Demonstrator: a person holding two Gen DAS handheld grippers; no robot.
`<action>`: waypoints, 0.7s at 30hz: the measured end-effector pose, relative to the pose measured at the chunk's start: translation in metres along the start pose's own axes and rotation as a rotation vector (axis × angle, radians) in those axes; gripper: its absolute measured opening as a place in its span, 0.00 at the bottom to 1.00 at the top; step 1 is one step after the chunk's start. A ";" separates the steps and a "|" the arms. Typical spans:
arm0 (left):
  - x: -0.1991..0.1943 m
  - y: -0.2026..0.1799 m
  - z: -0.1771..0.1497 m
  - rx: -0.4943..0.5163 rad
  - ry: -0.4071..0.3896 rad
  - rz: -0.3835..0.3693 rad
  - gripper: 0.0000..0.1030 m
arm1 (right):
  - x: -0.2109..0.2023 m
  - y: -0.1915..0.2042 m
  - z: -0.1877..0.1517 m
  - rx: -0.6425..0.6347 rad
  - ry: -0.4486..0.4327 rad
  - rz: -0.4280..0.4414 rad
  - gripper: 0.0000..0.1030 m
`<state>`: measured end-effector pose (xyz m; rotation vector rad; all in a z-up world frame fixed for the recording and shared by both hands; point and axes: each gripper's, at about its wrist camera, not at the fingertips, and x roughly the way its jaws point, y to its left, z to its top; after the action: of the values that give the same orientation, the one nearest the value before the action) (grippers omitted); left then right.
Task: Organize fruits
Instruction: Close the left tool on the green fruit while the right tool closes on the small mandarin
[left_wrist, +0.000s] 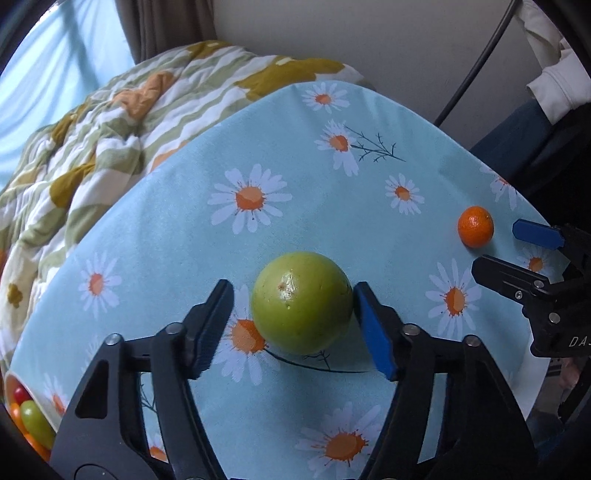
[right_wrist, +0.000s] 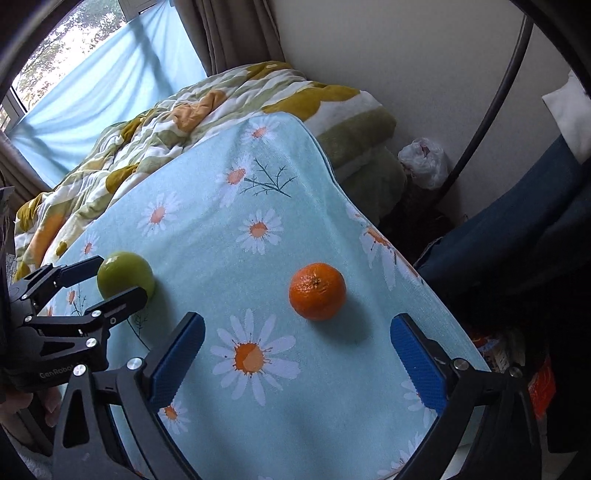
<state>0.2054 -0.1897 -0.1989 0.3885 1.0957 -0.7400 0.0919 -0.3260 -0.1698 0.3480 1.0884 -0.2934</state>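
Note:
A green apple (left_wrist: 301, 301) lies on the daisy-print tablecloth (left_wrist: 295, 177). My left gripper (left_wrist: 295, 321) is open with its blue pads on either side of the apple; the right pad is at its skin, the left pad stands a little apart. A mandarin (right_wrist: 317, 290) lies on the cloth just ahead of my open, empty right gripper (right_wrist: 297, 360). The right wrist view also shows the apple (right_wrist: 125, 275) between the left gripper's fingers (right_wrist: 110, 282). The left wrist view shows the mandarin (left_wrist: 475, 226) and the right gripper (left_wrist: 517, 247) at the right.
A container of red, green and orange fruits (left_wrist: 27, 417) shows at the table's near left corner. A quilted bed cover (right_wrist: 147, 133) lies beyond the table's far edge. The table's right edge (right_wrist: 373, 229) drops to clutter on the floor.

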 end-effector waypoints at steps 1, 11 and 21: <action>0.002 -0.001 0.000 0.000 0.003 -0.014 0.60 | 0.002 0.000 0.000 -0.005 0.001 -0.005 0.90; 0.001 -0.004 -0.002 -0.003 0.002 -0.004 0.58 | 0.020 0.003 0.006 -0.010 0.003 -0.028 0.63; -0.004 -0.001 -0.008 -0.028 -0.008 0.021 0.58 | 0.028 0.002 0.007 -0.012 0.016 -0.047 0.45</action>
<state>0.1986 -0.1843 -0.1986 0.3722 1.0917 -0.7058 0.1107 -0.3286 -0.1913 0.3147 1.1151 -0.3264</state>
